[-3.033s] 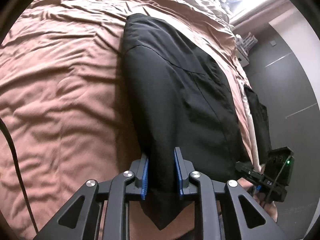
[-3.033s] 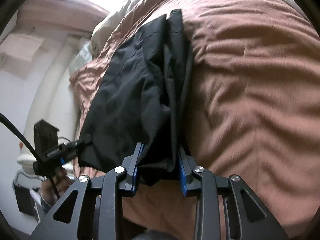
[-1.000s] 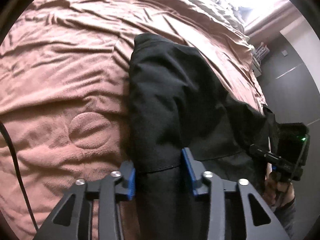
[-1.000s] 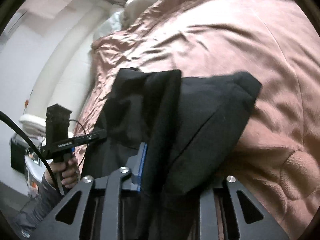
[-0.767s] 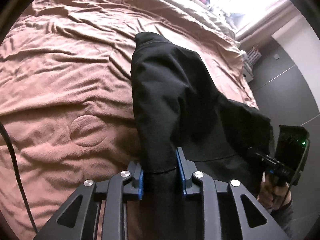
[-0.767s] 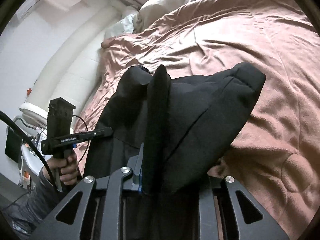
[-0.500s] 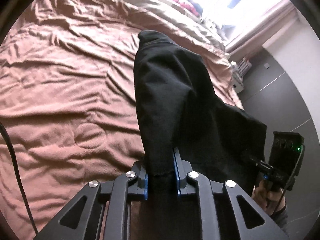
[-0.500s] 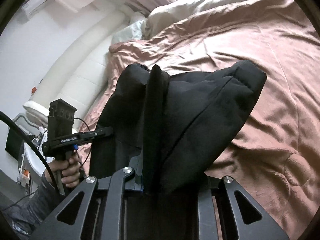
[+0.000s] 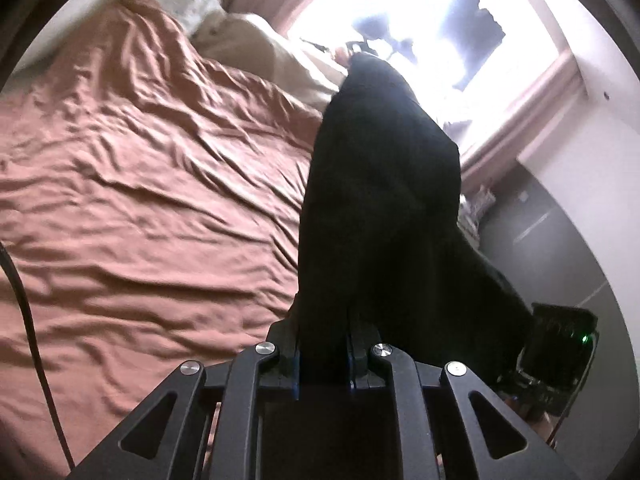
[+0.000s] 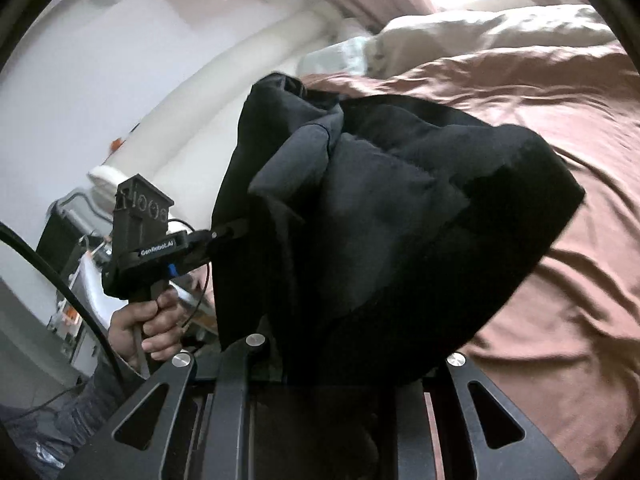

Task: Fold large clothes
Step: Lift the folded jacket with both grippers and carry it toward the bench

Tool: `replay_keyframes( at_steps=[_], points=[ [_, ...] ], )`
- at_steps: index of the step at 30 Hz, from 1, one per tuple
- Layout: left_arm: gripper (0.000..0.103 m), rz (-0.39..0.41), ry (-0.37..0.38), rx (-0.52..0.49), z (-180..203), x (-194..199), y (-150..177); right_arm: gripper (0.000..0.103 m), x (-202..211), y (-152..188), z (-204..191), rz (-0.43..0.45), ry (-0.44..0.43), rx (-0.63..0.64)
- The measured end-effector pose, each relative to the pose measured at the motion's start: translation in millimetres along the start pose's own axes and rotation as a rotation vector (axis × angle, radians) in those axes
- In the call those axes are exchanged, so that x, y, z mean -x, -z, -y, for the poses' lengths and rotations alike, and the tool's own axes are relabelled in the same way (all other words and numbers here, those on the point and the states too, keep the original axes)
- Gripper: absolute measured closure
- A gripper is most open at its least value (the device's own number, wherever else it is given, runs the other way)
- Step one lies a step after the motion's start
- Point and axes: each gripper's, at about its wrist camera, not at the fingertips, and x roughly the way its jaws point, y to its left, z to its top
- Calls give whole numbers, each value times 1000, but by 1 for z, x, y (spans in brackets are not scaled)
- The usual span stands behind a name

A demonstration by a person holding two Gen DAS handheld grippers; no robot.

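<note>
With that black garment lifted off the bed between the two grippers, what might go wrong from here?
1. The left gripper pinches only a narrow edge of the black garment, and its jaws are closing at this moment; the hanging weight might pull the cloth free.
2. In the right wrist view the cloth bunches in thick folds over the right gripper, so the fold may land crooked.
3. The brown bedspread is rumpled, which could spoil a flat finish.

black garment (image 10: 400, 220) – above brown bedspread (image 10: 568, 320)

A rumpled brown bedspread (image 9: 140, 208) covers the bed below cream pillows (image 10: 480, 36).
</note>
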Motion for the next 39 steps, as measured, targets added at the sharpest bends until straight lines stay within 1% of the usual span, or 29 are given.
replay_keyframes(
  at_steps=[2,3,5,9,13,14,17,18,21,24,27,29,30,34,35,37,39],
  points=[
    [88,51,-21,12,-18,29,-10,87,-22,-9,-16,0,-31,16],
    [88,63,-29,15,-24,37,-13,87,-31,-13,-22,1,-44,22],
    [88,100,-51,39,-47,66,-24,87,-61,-23,-41,1,-76,38],
    [88,154,-99,69,-87,111,-44,87,-117,-36,-74,-8,-133,56],
    [88,172,-176,80,-131,154,-69,87,-189,-52,-96,-26,-184,64],
    [88,175,-189,82,-138,161,-71,87,-209,-56,-105,-33,-201,64],
    [88,201,-244,94,-173,191,-86,87,-251,-61,-113,-45,-252,56],
    [88,207,-255,98,-180,197,-87,87,-273,-65,-120,-53,-272,51],
    [88,233,-330,119,-214,220,-98,87,-322,-72,-136,-78,-312,51],
    [88,246,-369,141,-243,235,-107,87,-364,-80,-143,-104,-341,56],
    [88,260,-427,170,-275,251,-121,87,-414,-88,-162,-128,-380,57],
    [88,265,-464,182,-295,259,-132,87,-439,-95,-169,-144,-395,51],
    [88,266,-475,184,-301,260,-136,87,-459,-98,-174,-152,-407,47],
    [88,258,-545,200,-338,271,-158,87,-512,-105,-186,-172,-445,9],
    [88,256,-557,207,-342,273,-160,87,-524,-106,-186,-173,-456,-1],
    [88,233,-592,223,-362,269,-168,87,-546,-103,-183,-173,-469,-15],
    [88,208,-604,243,-381,260,-174,87,-558,-98,-177,-172,-473,-39]
  ],
)
